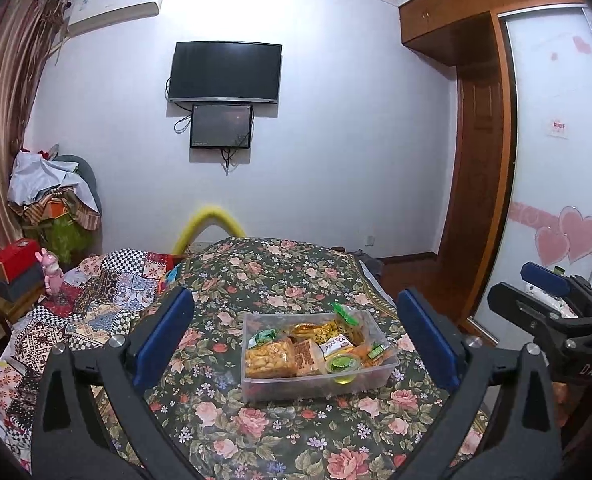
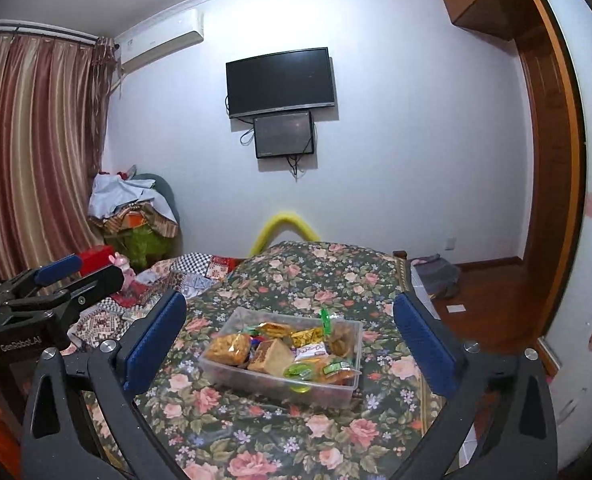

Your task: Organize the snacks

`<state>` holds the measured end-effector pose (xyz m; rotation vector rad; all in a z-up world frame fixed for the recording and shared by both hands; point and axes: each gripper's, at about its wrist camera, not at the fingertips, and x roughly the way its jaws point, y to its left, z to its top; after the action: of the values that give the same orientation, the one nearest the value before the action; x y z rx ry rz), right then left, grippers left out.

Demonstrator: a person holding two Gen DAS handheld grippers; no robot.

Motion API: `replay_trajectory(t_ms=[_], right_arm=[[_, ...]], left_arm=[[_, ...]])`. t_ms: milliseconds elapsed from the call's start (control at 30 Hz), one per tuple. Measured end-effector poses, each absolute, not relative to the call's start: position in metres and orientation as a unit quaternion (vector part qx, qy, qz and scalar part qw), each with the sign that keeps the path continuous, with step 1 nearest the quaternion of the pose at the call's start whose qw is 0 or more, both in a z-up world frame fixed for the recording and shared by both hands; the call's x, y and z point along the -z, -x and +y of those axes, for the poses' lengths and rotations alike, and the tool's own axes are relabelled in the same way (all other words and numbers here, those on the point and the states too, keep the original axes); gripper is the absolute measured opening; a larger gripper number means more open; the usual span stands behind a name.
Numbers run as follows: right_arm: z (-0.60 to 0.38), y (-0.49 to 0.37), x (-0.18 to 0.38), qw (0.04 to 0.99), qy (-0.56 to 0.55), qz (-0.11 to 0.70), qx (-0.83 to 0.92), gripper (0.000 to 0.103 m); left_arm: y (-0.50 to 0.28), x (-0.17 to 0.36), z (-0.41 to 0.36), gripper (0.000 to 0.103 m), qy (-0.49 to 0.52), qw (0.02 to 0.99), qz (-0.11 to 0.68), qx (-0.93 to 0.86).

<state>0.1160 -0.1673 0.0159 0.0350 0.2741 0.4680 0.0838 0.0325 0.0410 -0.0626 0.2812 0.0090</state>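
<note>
A clear plastic bin (image 1: 255, 388) stands on the floral bedspread, also in the right wrist view (image 2: 223, 376). It holds several snack packs: an orange pack (image 1: 269, 358), a brown pack (image 1: 308, 356), a green jelly cup (image 1: 342, 364), a green-topped bag (image 1: 348, 320). My left gripper (image 1: 296, 332) is open and empty, held back from the bin's near side. My right gripper (image 2: 291, 332) is open and empty, also short of the bin. Each gripper shows at the edge of the other's view.
The floral bedspread (image 1: 255, 432) covers the bed. A patchwork quilt (image 1: 95, 300) lies to the left, with a pink toy (image 1: 51, 276) and a red box (image 1: 15, 264). A wardrobe (image 1: 556, 160) stands on the right, wooden floor (image 2: 484, 300) beside the bed.
</note>
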Motion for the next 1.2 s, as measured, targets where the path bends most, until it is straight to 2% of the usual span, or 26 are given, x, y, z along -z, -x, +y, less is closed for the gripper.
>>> replay_trajectory(t_ms=[1200], right_arm=[[-0.171, -0.109, -0.011, 0.964, -0.023, 0.146, -0.223, 0.103]], left_arm=[[-0.082, -0.032, 0.026, 0.103, 0.028, 0.988, 0.15, 0.002]])
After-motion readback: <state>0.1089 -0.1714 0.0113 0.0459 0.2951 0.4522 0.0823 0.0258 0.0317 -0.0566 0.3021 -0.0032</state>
